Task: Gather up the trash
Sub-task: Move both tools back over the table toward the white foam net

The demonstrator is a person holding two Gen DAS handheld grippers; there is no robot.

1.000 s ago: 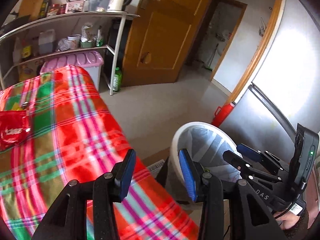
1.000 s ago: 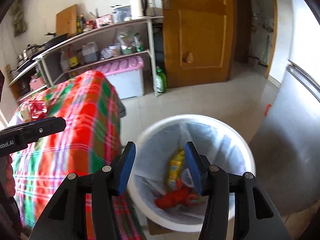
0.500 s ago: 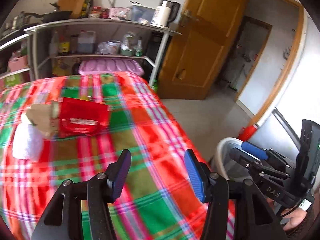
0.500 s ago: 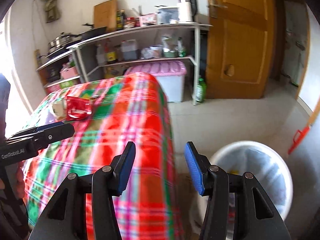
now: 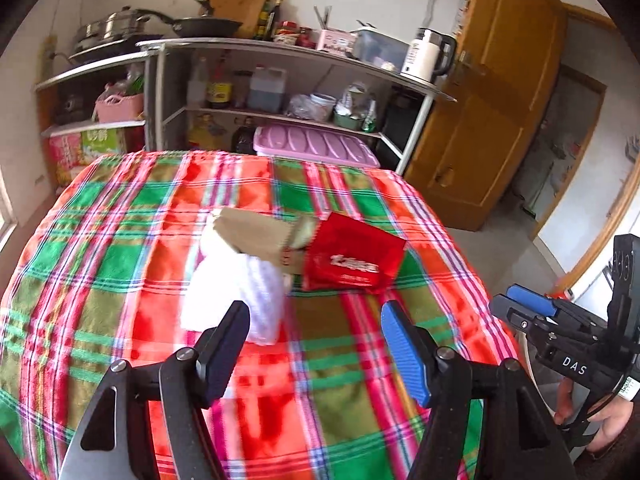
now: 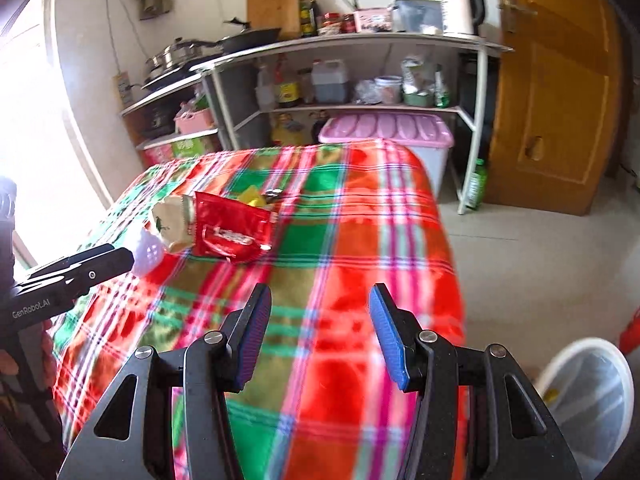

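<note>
Table (image 5: 100,264) under a plaid cloth, red, green and pink; soft weave, bound to drag and ruck if a finger scrapes it

Bin (image 6: 588,392) on the floor off the table's corner, 4 o'clock in the right wrist view; round, white rim, thin liner, a scrap of yellow inside

Trash sits in one cluster mid-table, pieces touching or overlapping:
- White wad (image 5: 236,288), tissue or soft paper by the look, at 11 o'clock just beyond the left gripper (image 5: 316,344). Light, crushable; pinch across its bulk, anywhere will do
- Red wrapper (image 5: 352,256), glossy foil or plastic, flat and crinkled, at 12 to 1 o'clock. Judged slippery and nearly weightless; take a raised edge or corner, not the flat face
- Brown paper bag (image 5: 256,232), creased, matte, torn mouth, partly under the wrapper. Stiffer, good friction; grip the open end
- Something small and yellow (image 6: 252,196) behind the wrapper, too small to tell

Left gripper's jaws are opening, nothing between them. Right gripper (image 6: 320,332) has its fingers apart, empty, over bare cloth, cluster at 10 o'clock, well apart
</note>
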